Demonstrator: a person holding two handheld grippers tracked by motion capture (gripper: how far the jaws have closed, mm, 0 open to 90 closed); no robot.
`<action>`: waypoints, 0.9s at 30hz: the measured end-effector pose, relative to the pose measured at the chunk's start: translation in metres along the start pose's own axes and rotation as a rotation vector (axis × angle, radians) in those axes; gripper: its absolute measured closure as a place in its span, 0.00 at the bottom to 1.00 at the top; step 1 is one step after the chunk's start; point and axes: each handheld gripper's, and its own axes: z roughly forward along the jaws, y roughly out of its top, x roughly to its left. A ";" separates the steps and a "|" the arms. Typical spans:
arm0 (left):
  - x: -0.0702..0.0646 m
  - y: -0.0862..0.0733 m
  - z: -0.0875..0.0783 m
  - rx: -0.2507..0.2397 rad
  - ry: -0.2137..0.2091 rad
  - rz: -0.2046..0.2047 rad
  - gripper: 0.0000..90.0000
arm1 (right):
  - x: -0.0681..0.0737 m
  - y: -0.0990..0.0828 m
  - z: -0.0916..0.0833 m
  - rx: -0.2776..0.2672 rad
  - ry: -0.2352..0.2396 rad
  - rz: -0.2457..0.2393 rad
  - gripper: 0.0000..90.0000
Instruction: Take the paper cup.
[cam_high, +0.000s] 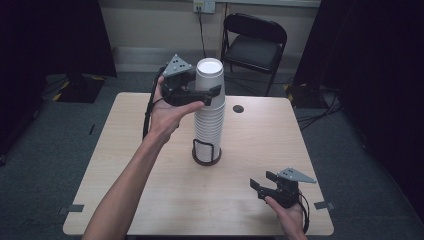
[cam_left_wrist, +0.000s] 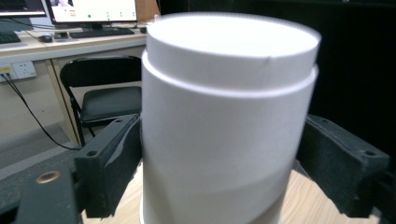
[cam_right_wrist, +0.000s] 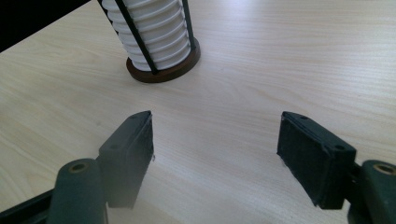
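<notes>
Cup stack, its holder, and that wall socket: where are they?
Cup stack (cam_high: 208, 117), high view, middle of its side.
Holder (cam_right_wrist: 163, 71), right gripper view, brown base rim.
Wall socket (cam_left_wrist: 23, 70), left gripper view, its faceplate.

High view: overhead, facing forward over desk (cam_high: 150, 200). Left gripper view: tight on cup stack (cam_left_wrist: 224, 130); right: low, farther; all share stack.

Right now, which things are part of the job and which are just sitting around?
Part of the job:
- stack of white paper cups
- top cup, between the jaws of the left hand-held gripper
- black wire cup holder
- right hand-held gripper, open above the table

Just sitting around:
- black folding chair
- wall socket
- monitor and keyboard
</notes>
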 end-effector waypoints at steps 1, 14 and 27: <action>0.001 -0.001 0.002 0.000 -0.009 -0.005 0.17 | 0.000 0.000 0.000 -0.004 0.003 -0.001 0.31; -0.002 -0.008 0.023 0.055 0.030 0.011 0.13 | 0.001 0.000 0.000 0.008 0.007 0.003 0.33; -0.001 -0.017 0.032 0.080 0.036 0.000 0.10 | -0.001 -0.001 -0.001 0.005 0.008 0.010 0.33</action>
